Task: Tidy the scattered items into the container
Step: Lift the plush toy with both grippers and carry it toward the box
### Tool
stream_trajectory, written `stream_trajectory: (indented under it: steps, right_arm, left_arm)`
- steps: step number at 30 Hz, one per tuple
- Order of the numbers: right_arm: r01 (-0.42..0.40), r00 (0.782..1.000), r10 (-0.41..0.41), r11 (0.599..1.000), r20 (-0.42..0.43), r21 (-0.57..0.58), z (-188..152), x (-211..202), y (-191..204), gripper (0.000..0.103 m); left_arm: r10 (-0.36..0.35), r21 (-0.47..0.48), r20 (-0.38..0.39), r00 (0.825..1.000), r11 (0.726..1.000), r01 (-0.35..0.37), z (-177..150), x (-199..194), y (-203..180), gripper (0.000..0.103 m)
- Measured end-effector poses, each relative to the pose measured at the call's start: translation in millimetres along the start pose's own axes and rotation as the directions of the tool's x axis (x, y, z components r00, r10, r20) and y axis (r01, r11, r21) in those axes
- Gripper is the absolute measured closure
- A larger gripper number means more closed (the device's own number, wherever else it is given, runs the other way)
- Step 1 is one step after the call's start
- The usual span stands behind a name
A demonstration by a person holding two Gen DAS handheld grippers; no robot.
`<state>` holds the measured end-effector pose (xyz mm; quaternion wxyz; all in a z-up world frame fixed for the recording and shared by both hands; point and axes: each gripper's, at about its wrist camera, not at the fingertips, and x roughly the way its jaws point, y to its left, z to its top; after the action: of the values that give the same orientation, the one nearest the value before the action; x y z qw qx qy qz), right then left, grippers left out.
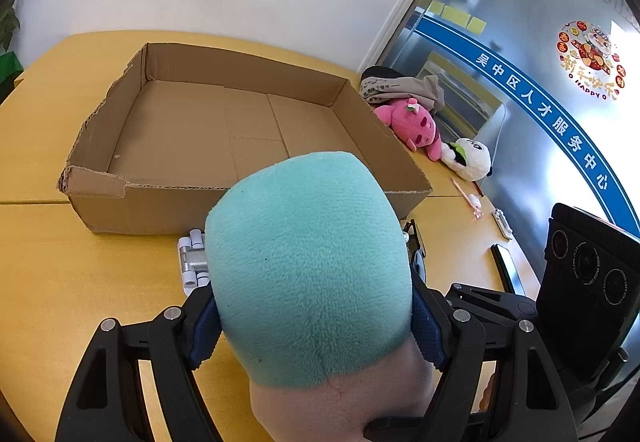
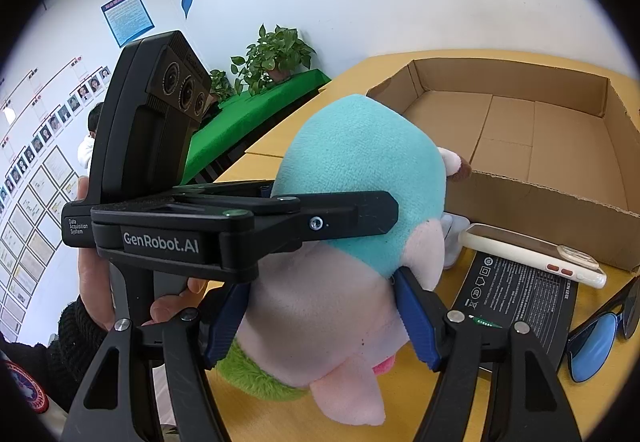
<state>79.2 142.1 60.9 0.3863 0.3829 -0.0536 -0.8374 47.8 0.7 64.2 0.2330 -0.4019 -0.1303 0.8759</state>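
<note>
The plush toy point(image 1: 308, 266) is fuzzy teal and pink cloth. The box point(image 1: 224, 138) is matt, rough-edged corrugated cardboard on a smooth wood-look table point(image 1: 60, 282). The sunglasses point(image 2: 600, 334) are glossy plastic.

The plush toy point(image 1: 308, 266) hides most of the silver hinge point(image 1: 193, 262) and part of the cardboard box's point(image 1: 132, 208) near wall. On the right wrist view, the sunglasses point(image 2: 604, 330) run off the edge, and the black card's point(image 2: 520, 298) print is too small to read.
</note>
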Motion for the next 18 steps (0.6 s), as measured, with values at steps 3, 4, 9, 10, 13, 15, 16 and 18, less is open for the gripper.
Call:
stream_trajectory:
  steps: [3, 4, 9, 10, 13, 15, 16, 18]
  right_arm:
    - [-0.001, 1.000, 0.001, 1.000, 0.000, -0.001, -2.3, 0.0, -0.5, 0.033]
    - [0.000, 1.000, 0.000, 1.000, 0.001, -0.001, -2.3, -0.1, -0.5, 0.033]
    - [-0.002, 1.000, 0.002, 1.000, -0.002, -0.003, -2.7, 0.6, 0.2, 0.033]
    - [0.000, 1.000, 0.000, 1.000, -0.002, -0.005, -2.6, 0.6, 0.6, 0.033]
    - [0.001, 1.000, -0.001, 1.000, -0.002, -0.005, -2.8, 1.3, 0.9, 0.033]
    - [0.002, 1.000, -0.002, 1.000, -0.003, -0.006, -3.5, 0.4, 1.6, 0.033]
    - [0.003, 1.000, -0.003, 1.000, -0.003, -0.006, -4.2, 0.0, 1.6, 0.033]
    - [0.004, 1.000, -0.004, 1.000, -0.003, -0.004, -5.6, -0.5, 1.1, 0.033]
  left_arm:
    - [0.003, 0.002, 0.001, 1.000, 1.000, -0.003, -1.2, -0.4, -0.8, 0.021]
    - [0.002, 0.001, 0.001, 1.000, 1.000, -0.002, -1.4, -0.5, -0.8, 0.021]
    - [0.002, 0.005, 0.004, 1.000, 1.000, -0.002, -1.8, -1.6, -0.9, 0.021]
    - [-0.001, 0.002, 0.004, 1.000, 1.000, 0.001, -1.7, -1.5, -0.4, 0.021]
    - [0.001, 0.005, 0.005, 1.000, 1.000, -0.001, -2.3, -1.2, -0.4, 0.021]
    - [0.001, 0.004, 0.004, 1.000, 1.000, -0.001, -2.5, -0.7, 0.2, 0.021]
    - [-0.002, 0.001, 0.003, 1.000, 1.000, 0.002, -2.6, -0.2, 0.8, 0.021]
    - [-0.002, -0.001, 0.002, 1.000, 1.000, 0.002, -3.2, 0.5, 1.4, 0.021]
